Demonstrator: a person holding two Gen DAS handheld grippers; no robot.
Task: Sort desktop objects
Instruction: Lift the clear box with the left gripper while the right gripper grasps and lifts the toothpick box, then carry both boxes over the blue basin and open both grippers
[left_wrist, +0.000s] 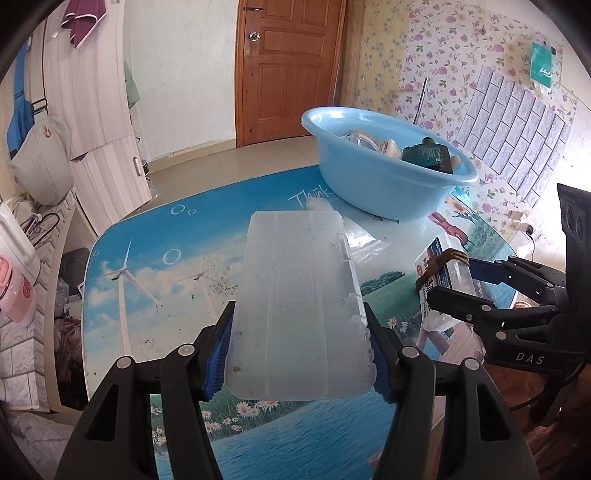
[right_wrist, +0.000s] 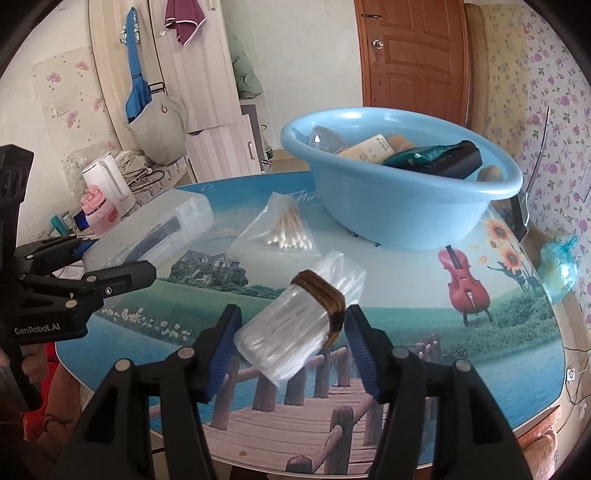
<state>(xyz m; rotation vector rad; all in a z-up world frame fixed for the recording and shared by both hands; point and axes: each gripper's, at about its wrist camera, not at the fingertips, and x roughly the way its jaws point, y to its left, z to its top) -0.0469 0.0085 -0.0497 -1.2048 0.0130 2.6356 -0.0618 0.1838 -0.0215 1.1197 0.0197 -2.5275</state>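
**Both grippers loaded, basin drop is next**

While the left gripper (left_wrist: 301, 363) looks down its fingers, its jaws are clamped on a translucent plastic case (left_wrist: 295, 295), blue pads pressing both long sides. Case looks lifted clear of the table (left_wrist: 147, 258), tilted away from the camera. Blue basin (left_wrist: 388, 192) sits beyond it, near the far edge, already holding a dark bottle and a few small boxes. I read this as mid-carry: next move needs the case brought up over the rim, then the jaws let go. A case this long may sit across the contents instead of dropping in. Right gripper (left_wrist: 476, 286) shows at the right edge of this view, around a small clear pack (left_wrist: 443, 280) with a brown band. Tabletop is glossy, printed with windmills and sky; wooden door and tiled floor behind.

From the right wrist view, the right gripper (right_wrist: 293, 341) has the banded pack (right_wrist: 299, 325) between its jaws. The right pad touches at the brown hair tie (right_wrist: 321, 301); the left pad looks just shy of the plastic, so I judge the grip not yet firm: close fully before lifting. A bag of cotton swabs (right_wrist: 284, 232) lies loose near the basin (right_wrist: 399, 206), still to sort. Floral wallpaper is at right, clutter and a kettle at left.
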